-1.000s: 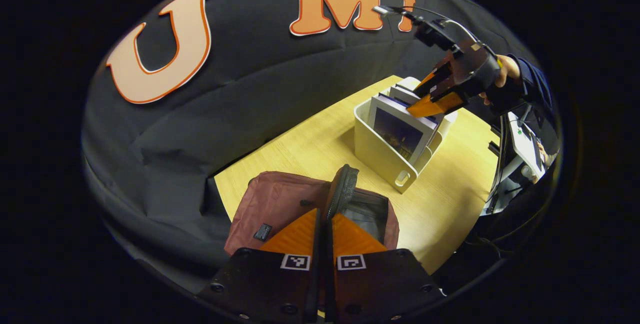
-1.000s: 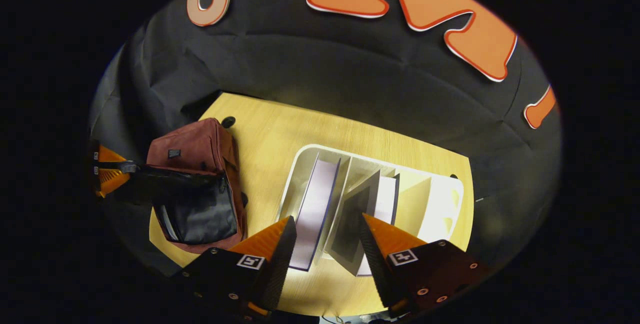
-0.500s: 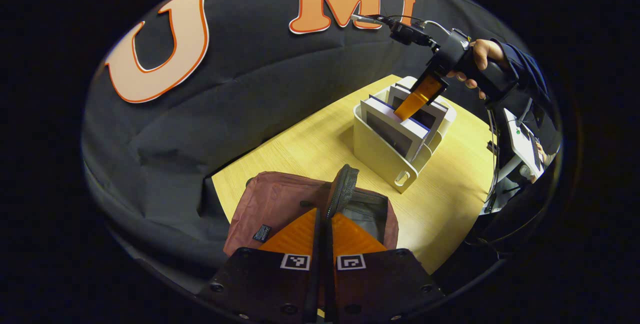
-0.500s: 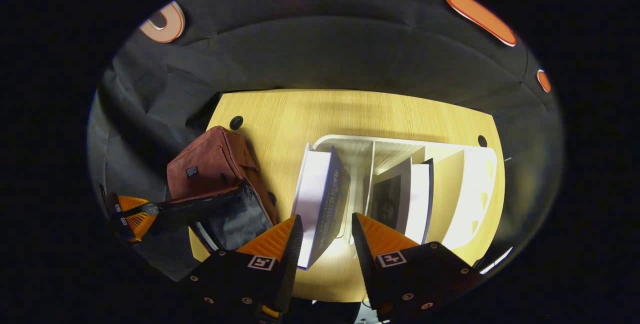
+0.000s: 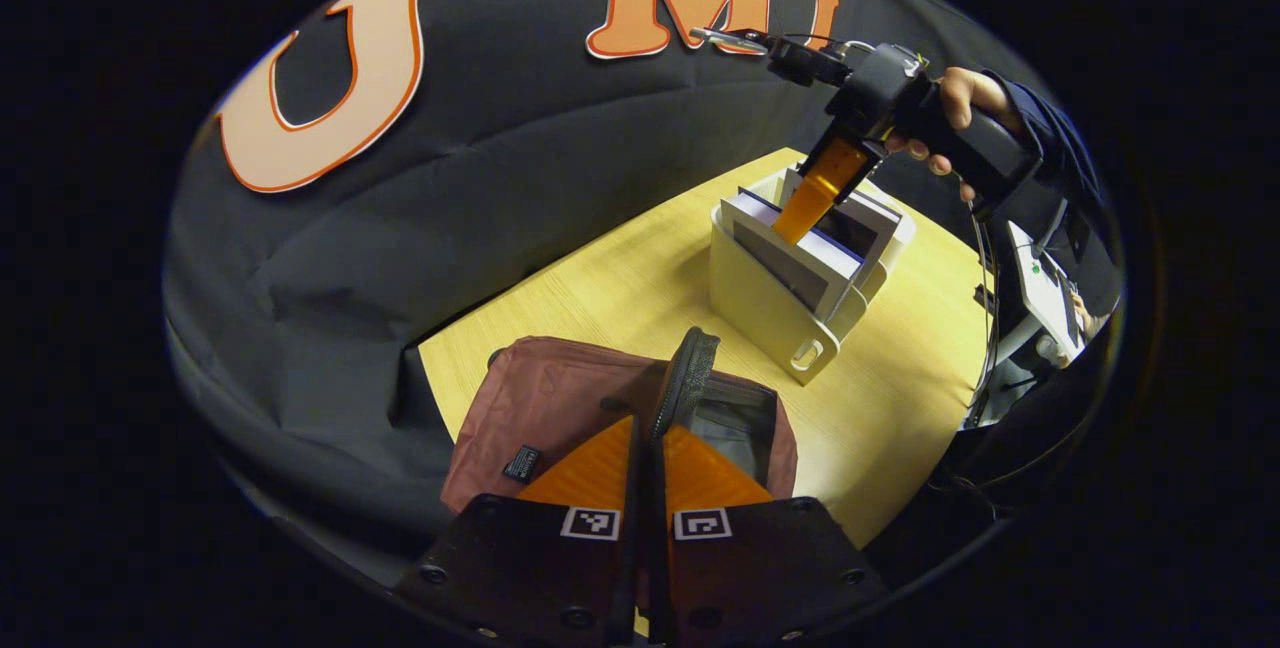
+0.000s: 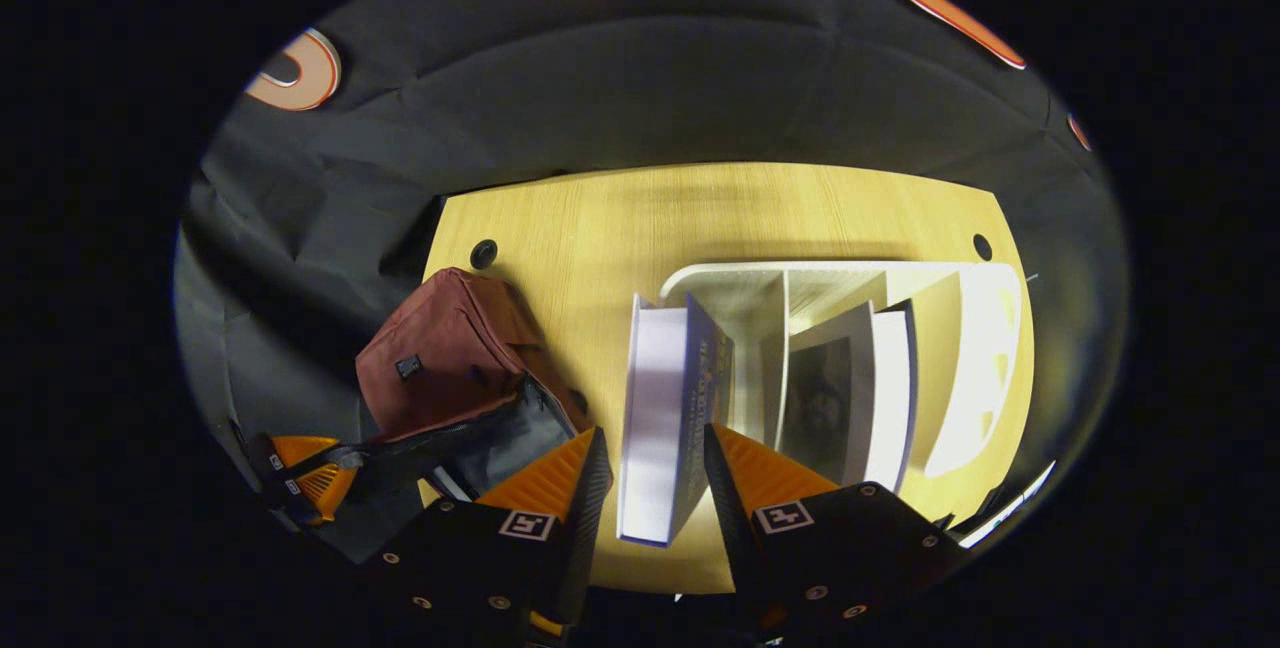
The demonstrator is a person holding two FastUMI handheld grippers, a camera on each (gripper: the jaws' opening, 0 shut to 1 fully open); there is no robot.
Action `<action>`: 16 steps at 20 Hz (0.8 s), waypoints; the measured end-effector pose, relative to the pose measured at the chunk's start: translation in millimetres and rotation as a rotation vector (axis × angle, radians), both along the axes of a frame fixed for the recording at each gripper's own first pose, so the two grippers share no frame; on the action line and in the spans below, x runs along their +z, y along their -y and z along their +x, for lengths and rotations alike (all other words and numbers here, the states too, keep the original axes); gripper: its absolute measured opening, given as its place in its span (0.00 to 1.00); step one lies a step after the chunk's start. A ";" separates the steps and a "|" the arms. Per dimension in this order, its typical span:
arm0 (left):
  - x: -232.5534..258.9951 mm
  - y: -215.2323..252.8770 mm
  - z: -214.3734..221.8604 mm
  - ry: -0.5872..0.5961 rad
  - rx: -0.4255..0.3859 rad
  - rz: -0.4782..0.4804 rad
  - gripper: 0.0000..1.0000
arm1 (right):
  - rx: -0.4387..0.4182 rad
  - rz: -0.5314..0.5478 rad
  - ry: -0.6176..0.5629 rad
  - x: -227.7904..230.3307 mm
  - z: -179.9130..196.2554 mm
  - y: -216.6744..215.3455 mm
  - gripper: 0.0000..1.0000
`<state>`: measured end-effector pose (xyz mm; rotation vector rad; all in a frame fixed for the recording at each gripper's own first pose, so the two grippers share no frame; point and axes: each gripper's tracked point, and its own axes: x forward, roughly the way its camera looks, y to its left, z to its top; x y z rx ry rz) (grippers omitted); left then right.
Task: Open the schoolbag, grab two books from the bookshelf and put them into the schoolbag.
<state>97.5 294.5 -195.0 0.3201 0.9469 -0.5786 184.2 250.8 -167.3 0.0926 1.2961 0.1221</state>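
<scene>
1. Left gripper (image 5: 648,448): its jaws are pressed together on the dark zippered flap (image 5: 684,380) of the schoolbag (image 5: 560,403), holding the flap upright just ahead of the fingertips.
2. Schoolbag: a dark red bag lying on the tabletop (image 5: 620,293) directly beyond the left jaws; its grey-lined opening (image 5: 738,426) gapes just to the right of the raised flap.
3. Right gripper (image 6: 655,448): its jaws stand apart, one finger on each side of the nearest book (image 6: 668,418). Whether either finger touches the cover cannot be told.
4. Nearest book: stands upright between the right jaws, white page edges toward the camera, in the leftmost compartment of the bookshelf (image 6: 985,348).
5. Bookshelf: a white divided rack on the tabletop ahead of the right jaws. A second book (image 6: 850,393) with a dark cover leans in a compartment to the right of the jaws; the far-right compartment lies beyond it.
6. Left gripper view, farther field: the bookshelf (image 5: 765,303) sits well ahead and to the right of the left jaws, apart from the schoolbag. The right gripper (image 5: 815,193) reaches down into it from above, held by a hand (image 5: 950,113) in a dark sleeve (image 5: 1050,143).
7. Right gripper view, farther field: the schoolbag (image 6: 450,358) lies to the left of the right jaws, beside the bookshelf, with the left gripper (image 6: 310,463) at its open end.
</scene>
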 end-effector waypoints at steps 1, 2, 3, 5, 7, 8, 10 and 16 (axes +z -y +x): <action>-0.6 -0.6 0.0 0.001 0.003 0.002 0.05 | -0.004 -0.015 0.000 -3.5 3.1 -0.5 0.58; -0.4 -1.3 0.0 0.002 0.004 0.002 0.06 | -0.005 -0.047 0.005 -7.0 6.8 4.2 0.58; -0.6 -2.1 0.3 0.000 0.006 0.000 0.06 | -0.008 -0.078 0.010 -12.9 11.6 8.8 0.58; -3.1 -1.6 -0.7 -0.005 0.007 -0.003 0.06 | -0.012 -0.135 -0.008 -23.0 13.3 14.9 0.57; -3.3 -2.6 -0.4 -0.006 0.006 -0.003 0.06 | 0.001 -0.197 -0.011 -32.6 15.9 25.3 0.58; -3.2 -2.5 -1.0 -0.004 0.003 -0.002 0.06 | 0.012 -0.217 -0.018 -39.1 14.3 28.5 0.58; -3.9 -2.2 -0.5 -0.005 0.002 -0.006 0.06 | 0.032 -0.242 -0.038 -45.4 11.5 28.3 0.58; -7.0 -2.8 -2.5 -0.016 0.017 -0.016 0.06 | 0.050 -0.254 -0.076 -47.5 1.3 35.6 0.44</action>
